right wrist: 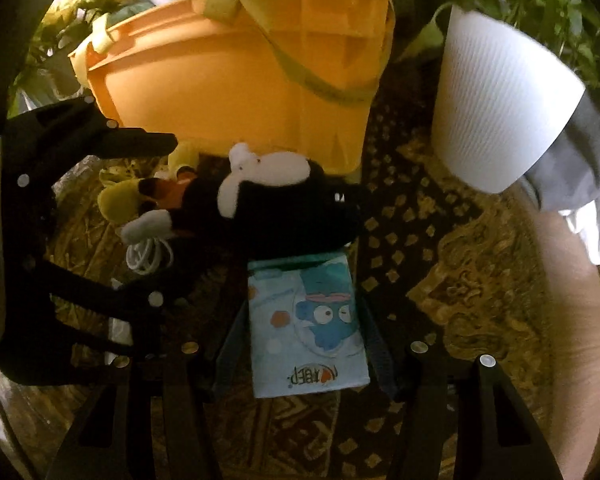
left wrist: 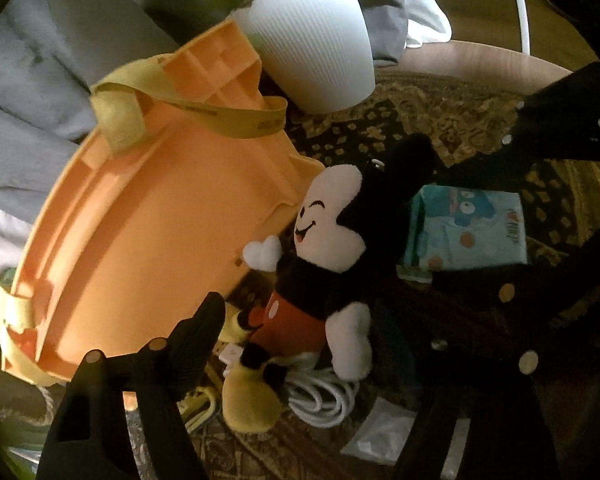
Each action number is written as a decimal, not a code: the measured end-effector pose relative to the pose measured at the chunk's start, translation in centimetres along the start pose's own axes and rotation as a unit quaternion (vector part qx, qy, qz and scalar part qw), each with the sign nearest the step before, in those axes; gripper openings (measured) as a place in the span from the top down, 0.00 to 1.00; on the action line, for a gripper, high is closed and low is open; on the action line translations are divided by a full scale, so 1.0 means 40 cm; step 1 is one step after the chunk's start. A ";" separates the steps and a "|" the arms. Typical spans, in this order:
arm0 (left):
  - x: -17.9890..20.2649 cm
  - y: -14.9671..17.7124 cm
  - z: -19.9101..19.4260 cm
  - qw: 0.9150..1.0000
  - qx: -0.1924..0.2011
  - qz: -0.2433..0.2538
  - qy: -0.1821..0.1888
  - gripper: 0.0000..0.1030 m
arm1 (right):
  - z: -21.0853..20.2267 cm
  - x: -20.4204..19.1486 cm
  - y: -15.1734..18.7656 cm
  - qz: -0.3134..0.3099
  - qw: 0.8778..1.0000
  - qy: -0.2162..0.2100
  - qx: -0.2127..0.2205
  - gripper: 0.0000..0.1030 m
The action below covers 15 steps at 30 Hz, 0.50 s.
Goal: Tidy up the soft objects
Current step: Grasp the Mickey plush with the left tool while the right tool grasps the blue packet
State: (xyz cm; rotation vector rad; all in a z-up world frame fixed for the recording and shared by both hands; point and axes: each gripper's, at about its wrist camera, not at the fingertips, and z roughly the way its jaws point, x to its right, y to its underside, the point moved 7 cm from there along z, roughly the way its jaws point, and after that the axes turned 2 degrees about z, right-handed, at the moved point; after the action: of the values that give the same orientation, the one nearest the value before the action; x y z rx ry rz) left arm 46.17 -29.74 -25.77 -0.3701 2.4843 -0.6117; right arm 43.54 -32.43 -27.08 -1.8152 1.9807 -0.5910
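Orange bin (left wrist: 148, 216), white ribbed pot (left wrist: 320, 44)

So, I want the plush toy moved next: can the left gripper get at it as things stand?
Probably yes: the left gripper already straddles the plush toy, nothing lying on top. The orange basket crowds one side, with a white cable underneath.

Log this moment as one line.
left gripper open, astride plush mouse | right gripper shut on tissue pack | orange bin beside plush

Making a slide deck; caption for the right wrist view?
Right hand-held gripper straddles a blue tissue pack beside a mouse plush and orange bin.
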 end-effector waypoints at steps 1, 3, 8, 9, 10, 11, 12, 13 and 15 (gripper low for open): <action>0.001 -0.002 0.010 1.000 -0.002 0.000 0.004 0.32 | 0.006 0.001 0.000 0.003 1.000 -0.005 -0.002 0.45; 0.002 -0.005 0.023 1.000 -0.006 -0.001 0.012 0.36 | 0.019 0.007 -0.001 0.013 1.000 -0.014 -0.005 0.45; 0.007 -0.016 0.042 1.000 -0.007 -0.006 0.023 0.42 | 0.032 0.022 -0.005 0.040 0.999 -0.035 -0.009 0.46; 0.008 -0.017 0.043 1.000 -0.009 -0.008 0.025 0.46 | 0.033 0.024 -0.005 0.043 0.998 -0.037 -0.008 0.46; 0.010 -0.017 0.044 0.999 -0.011 -0.012 0.028 0.49 | 0.033 0.025 -0.005 0.044 0.998 -0.038 -0.007 0.46; 0.011 -0.017 0.044 0.999 -0.011 -0.016 0.029 0.49 | 0.033 0.026 -0.005 0.046 0.998 -0.039 -0.006 0.46; 0.011 -0.017 0.044 0.999 -0.013 -0.019 0.029 0.50 | 0.033 0.029 -0.007 0.047 0.998 -0.040 -0.004 0.46; 0.012 -0.017 0.044 0.999 -0.014 -0.022 0.030 0.52 | 0.034 0.032 -0.007 0.048 0.998 -0.041 -0.004 0.46; 0.011 -0.019 0.045 0.999 -0.015 -0.030 0.031 0.55 | 0.031 0.031 -0.008 0.047 0.998 -0.041 -0.001 0.46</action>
State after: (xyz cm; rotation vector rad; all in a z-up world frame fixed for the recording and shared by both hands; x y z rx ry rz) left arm 46.94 -31.20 -26.92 -0.4454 2.5520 -0.6187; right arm 44.39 -33.75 -27.94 -1.7078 1.9989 -0.4780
